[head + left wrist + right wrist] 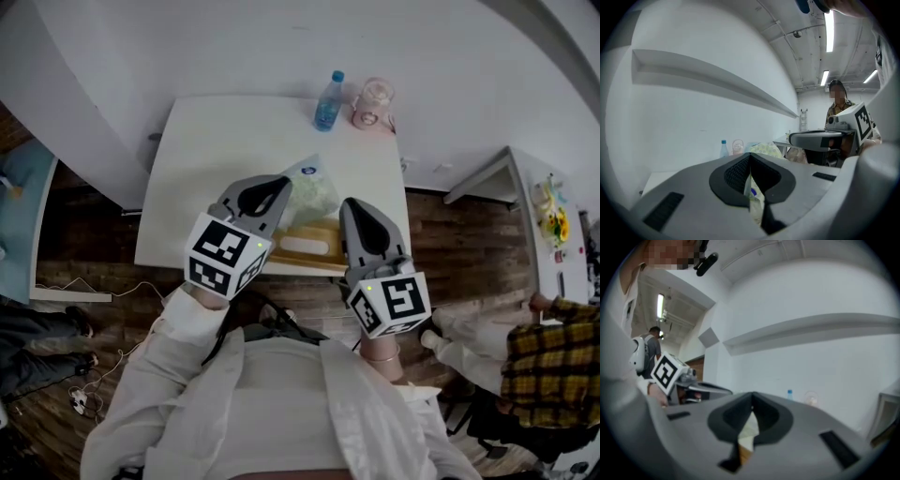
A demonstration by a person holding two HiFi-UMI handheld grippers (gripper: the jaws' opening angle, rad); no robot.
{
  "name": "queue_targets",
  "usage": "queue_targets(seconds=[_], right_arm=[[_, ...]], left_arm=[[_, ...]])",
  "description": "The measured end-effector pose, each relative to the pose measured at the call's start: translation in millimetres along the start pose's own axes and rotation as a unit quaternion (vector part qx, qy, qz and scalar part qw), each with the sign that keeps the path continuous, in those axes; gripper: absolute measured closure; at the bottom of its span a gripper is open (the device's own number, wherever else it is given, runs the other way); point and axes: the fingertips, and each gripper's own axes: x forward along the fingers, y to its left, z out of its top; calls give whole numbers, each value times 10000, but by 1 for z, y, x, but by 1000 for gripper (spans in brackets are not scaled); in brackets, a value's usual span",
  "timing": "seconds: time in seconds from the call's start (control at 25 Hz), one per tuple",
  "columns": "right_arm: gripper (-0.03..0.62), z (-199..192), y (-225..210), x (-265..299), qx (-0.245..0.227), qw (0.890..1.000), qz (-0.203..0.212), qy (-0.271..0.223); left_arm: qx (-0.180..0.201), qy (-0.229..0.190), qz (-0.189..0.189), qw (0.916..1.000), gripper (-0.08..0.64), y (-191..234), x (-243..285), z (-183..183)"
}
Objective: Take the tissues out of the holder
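A wooden tissue holder (323, 255) with a white oval slot lies at the near edge of the white table (216, 159). Just beyond it is a tissue pack (317, 192) in pale green patterned plastic, lifted off the holder. My left gripper (279, 187) is shut on the pack's near edge; in the left gripper view a strip of its wrapper (753, 197) is pinched between the jaws and the pack's bulk (766, 149) shows past the tips. My right gripper (359, 214) hovers over the holder's right end, jaws shut tip to tip (751, 398), with wood and white showing below them.
A blue-capped water bottle (328, 101) and a pink lidded cup (373, 103) stand at the table's far edge. A second white table (506, 169) is to the right. A person in a plaid shirt (548, 352) sits at the right.
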Motion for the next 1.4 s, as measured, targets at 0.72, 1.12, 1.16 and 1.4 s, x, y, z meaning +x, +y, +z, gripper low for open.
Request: queue_targets(seconds=[0.72, 1.12, 1.16, 1.4], right_arm=[[582, -8, -2, 6, 71, 10000, 22, 60], [583, -6, -11, 5, 36, 10000, -68, 35], [583, -5, -11, 5, 35, 10000, -57, 33], [583, -4, -14, 4, 57, 10000, -46, -1]], left_arm=[[-486, -323, 323, 9978, 541, 14, -6, 8], [-498, -381, 317, 9975, 541, 10, -1, 8], [-500, -370, 309, 9976, 541, 9, 0, 8], [-495, -353, 313, 9977, 541, 6, 3, 10]])
